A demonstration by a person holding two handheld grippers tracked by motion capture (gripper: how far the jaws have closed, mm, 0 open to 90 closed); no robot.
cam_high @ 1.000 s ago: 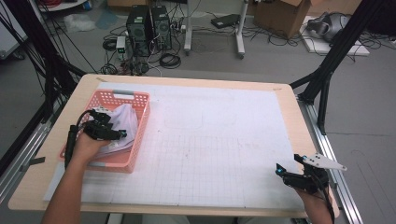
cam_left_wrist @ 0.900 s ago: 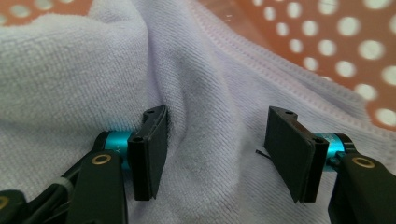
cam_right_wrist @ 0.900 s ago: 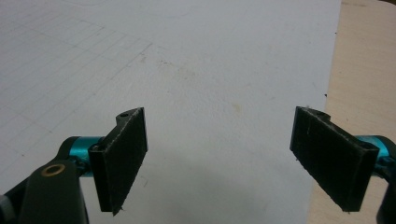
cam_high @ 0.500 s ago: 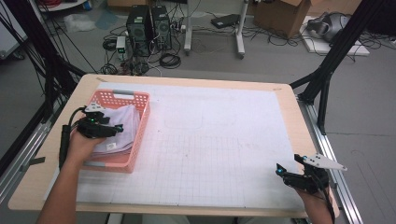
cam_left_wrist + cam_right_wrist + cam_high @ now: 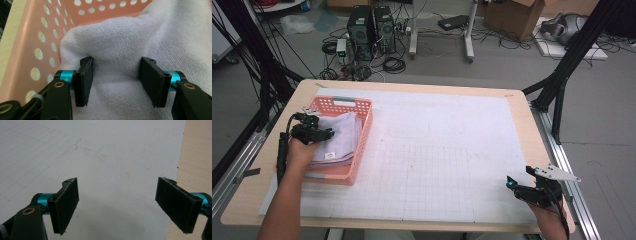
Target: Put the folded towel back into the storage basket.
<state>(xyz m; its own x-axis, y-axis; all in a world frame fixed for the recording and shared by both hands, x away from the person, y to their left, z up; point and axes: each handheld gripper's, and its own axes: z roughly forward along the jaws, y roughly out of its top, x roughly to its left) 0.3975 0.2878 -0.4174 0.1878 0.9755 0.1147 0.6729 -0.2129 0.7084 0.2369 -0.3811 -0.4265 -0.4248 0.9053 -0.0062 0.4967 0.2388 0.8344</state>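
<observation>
Folded white terry towel [image 5: 130,47] kept in pink perforated plastic basket [image 5: 343,172], left side of bench [image 5: 452,90]. Left gripper [image 5: 115,82] jaws parted, pressed down astride towel fold, prob. for pinch, not yet closed. Right gripper [image 5: 125,202] jaws wide apart, nothing held, parked over white grid mat [image 5: 107,157] at bench's near right edge, clear of work.

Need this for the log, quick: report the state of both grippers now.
Left gripper: open, jaws apart over the white towel in the pink basket, gripping nothing.
Right gripper: open and empty above the white mat.
</observation>
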